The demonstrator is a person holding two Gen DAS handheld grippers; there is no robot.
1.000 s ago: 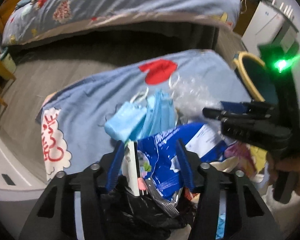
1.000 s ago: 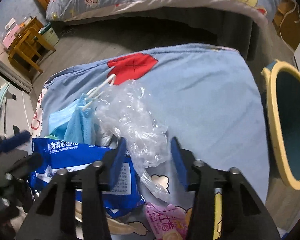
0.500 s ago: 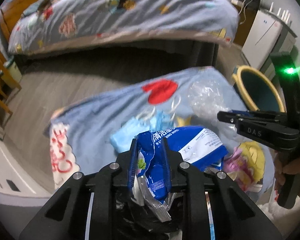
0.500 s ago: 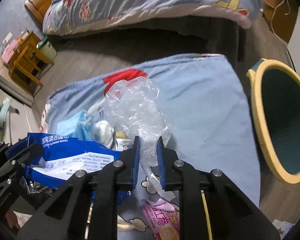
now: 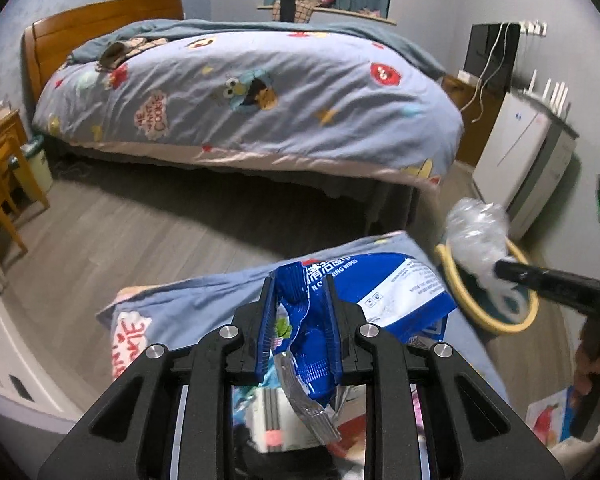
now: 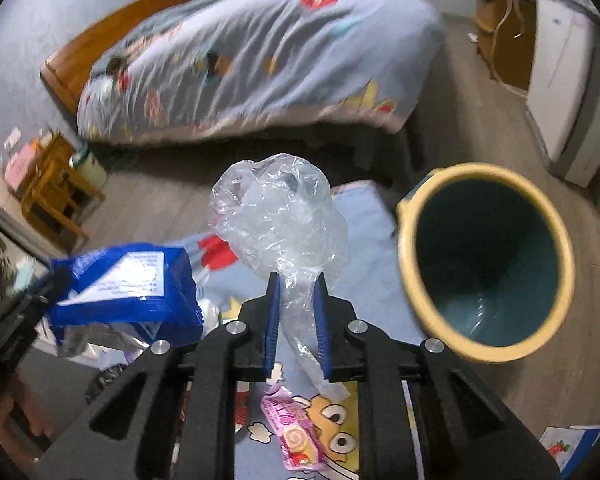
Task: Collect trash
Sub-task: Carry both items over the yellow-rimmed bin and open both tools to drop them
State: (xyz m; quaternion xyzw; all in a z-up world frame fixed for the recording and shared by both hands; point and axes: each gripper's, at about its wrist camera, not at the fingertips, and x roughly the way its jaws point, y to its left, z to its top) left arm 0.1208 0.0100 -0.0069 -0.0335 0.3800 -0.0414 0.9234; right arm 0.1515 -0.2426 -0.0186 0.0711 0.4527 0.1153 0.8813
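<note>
I have the crumpled clear plastic bag (image 6: 278, 216) clamped in my right gripper (image 6: 296, 314), lifted off the blue cartoon-print cloth (image 6: 366, 216) beside the yellow-rimmed teal bin (image 6: 406, 264), ready to drop in. My left gripper (image 5: 300, 322) pinches the blue foil wipes packet (image 5: 380, 284), also raised. A pink snack wrapper (image 6: 294, 432) remains on the cloth; nothing blocks the bin.

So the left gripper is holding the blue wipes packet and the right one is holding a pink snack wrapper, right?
Not quite. The right gripper holds a crumpled clear plastic bag, as the right wrist view shows; the pink snack wrapper lies on the blanket. The left gripper does hold the blue wipes packet.
</note>
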